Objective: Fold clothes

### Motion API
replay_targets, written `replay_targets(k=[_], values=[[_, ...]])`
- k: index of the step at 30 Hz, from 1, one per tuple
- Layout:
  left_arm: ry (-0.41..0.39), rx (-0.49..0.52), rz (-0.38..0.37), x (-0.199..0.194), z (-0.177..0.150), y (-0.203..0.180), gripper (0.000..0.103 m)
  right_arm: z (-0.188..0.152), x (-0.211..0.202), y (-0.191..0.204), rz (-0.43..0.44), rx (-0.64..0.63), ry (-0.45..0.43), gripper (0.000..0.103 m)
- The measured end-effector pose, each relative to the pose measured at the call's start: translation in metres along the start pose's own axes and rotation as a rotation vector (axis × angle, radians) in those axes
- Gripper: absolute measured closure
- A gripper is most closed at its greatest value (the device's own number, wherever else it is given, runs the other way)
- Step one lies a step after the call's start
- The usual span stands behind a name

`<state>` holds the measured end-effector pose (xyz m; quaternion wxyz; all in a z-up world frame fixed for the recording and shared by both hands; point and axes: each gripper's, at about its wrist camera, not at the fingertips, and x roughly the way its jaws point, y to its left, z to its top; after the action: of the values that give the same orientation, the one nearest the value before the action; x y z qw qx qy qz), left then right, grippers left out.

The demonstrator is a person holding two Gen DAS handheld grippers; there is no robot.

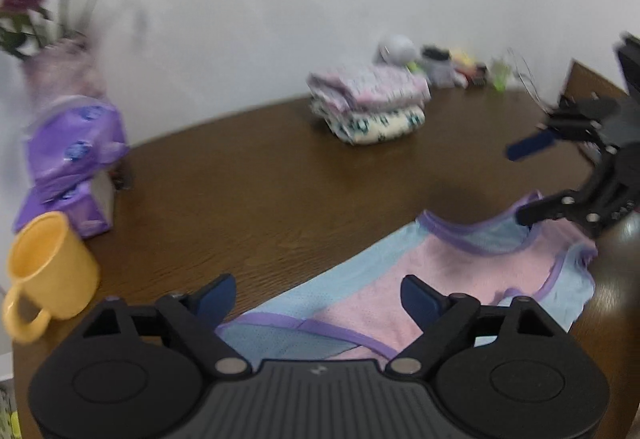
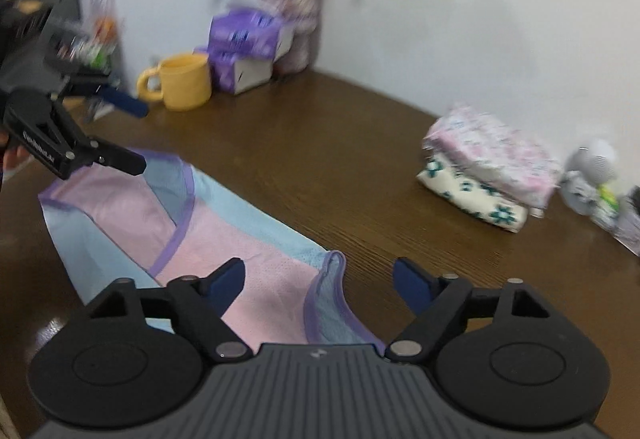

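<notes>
Garment (image 1: 460, 279) in pink and pale blue mesh with purple trim lies spread flat on the brown wooden table (image 1: 280, 179), between your two grippers, near the table's front edge

Your left gripper (image 1: 318, 293): jaws stand wide apart, blue pads (image 1: 418, 293) clear of the cloth, nothing gripped. It hangs above one end of the garment, tilted down toward it. In the right wrist view the same gripper (image 2: 142, 133) shows at the left edge, jaws spread, lower finger over the purple-edged corner; whether it touches the fabric you cannot tell from the blur

Your right gripper (image 2: 318, 281): jaws also wide apart, nothing between the pads, poised over the other end where a purple-trimmed opening folds up a little. In the left wrist view it (image 1: 520, 183) sits at the right, one blue pad raised, the dark finger just over the neckline trim

Folded stack (image 1: 368, 107) of two pieces, a pink-patterned one on top of a cream one with teal flowers, rests further back on the table, well apart from the garment

Yellow mug (image 1: 48, 271) stands at the table's left, just beside a purple tissue pack (image 1: 76, 167); a vase of flowers (image 2: 292, 19) behind them against the white wall. Small clutter (image 1: 440, 63) along the wall, too blurred to identify
</notes>
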<state>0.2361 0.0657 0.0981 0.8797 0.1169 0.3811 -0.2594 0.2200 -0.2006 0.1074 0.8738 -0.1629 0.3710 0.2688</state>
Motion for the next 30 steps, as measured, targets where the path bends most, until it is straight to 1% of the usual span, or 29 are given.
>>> replay_targets(k=[1, 2, 3, 4, 5, 7, 8, 10, 11, 12, 14, 15, 17, 18, 22, 30], values=[[0.029, 0.026, -0.007, 0.009, 0.002, 0.003, 0.026, 0.007, 0.011, -0.002, 0.017, -0.019, 0.03, 0.026], [0.058, 0.053, -0.012, 0.018, 0.004, 0.005, 0.03, 0.011, 0.023, -0.003, 0.024, -0.031, 0.058, 0.029], [0.081, 0.082, -0.014, 0.026, 0.005, 0.007, 0.035, 0.015, 0.034, -0.004, 0.032, -0.044, 0.086, 0.03], [0.104, 0.114, -0.015, 0.034, 0.005, 0.009, 0.042, 0.02, 0.047, -0.006, 0.046, -0.054, 0.117, 0.037], [0.126, 0.145, -0.015, 0.041, 0.006, 0.011, 0.044, 0.022, 0.057, -0.006, 0.054, -0.07, 0.137, 0.045], [0.148, 0.169, -0.025, 0.052, 0.007, 0.019, 0.046, 0.027, 0.076, -0.01, 0.069, -0.098, 0.17, 0.054], [0.152, 0.176, -0.038, 0.057, 0.006, 0.024, 0.046, 0.029, 0.083, -0.012, 0.08, -0.108, 0.18, 0.056], [0.156, 0.193, -0.082, 0.062, 0.006, 0.03, 0.052, 0.032, 0.094, -0.016, 0.121, -0.13, 0.193, 0.058], [0.159, 0.207, -0.103, 0.064, 0.007, 0.033, 0.053, 0.033, 0.097, -0.018, 0.134, -0.142, 0.197, 0.058], [0.164, 0.223, -0.118, 0.066, 0.007, 0.034, 0.058, 0.034, 0.102, -0.02, 0.14, -0.15, 0.208, 0.058], [0.185, 0.253, -0.132, 0.071, 0.007, 0.036, 0.061, 0.037, 0.111, -0.024, 0.143, -0.166, 0.232, 0.058], [0.194, 0.259, -0.138, 0.073, 0.006, 0.038, 0.064, 0.038, 0.115, -0.025, 0.148, -0.175, 0.241, 0.06], [0.212, 0.263, -0.155, 0.08, 0.005, 0.04, 0.067, 0.04, 0.119, -0.028, 0.172, -0.176, 0.242, 0.067], [0.225, 0.263, -0.168, 0.083, 0.005, 0.041, 0.068, 0.04, 0.121, -0.029, 0.181, -0.184, 0.247, 0.068], [0.246, 0.277, -0.211, 0.091, 0.005, 0.045, 0.067, 0.038, 0.129, -0.033, 0.218, -0.213, 0.273, 0.068], [0.269, 0.238, -0.286, 0.098, 0.012, 0.059, 0.069, 0.035, 0.138, -0.045, 0.279, -0.209, 0.301, 0.068]])
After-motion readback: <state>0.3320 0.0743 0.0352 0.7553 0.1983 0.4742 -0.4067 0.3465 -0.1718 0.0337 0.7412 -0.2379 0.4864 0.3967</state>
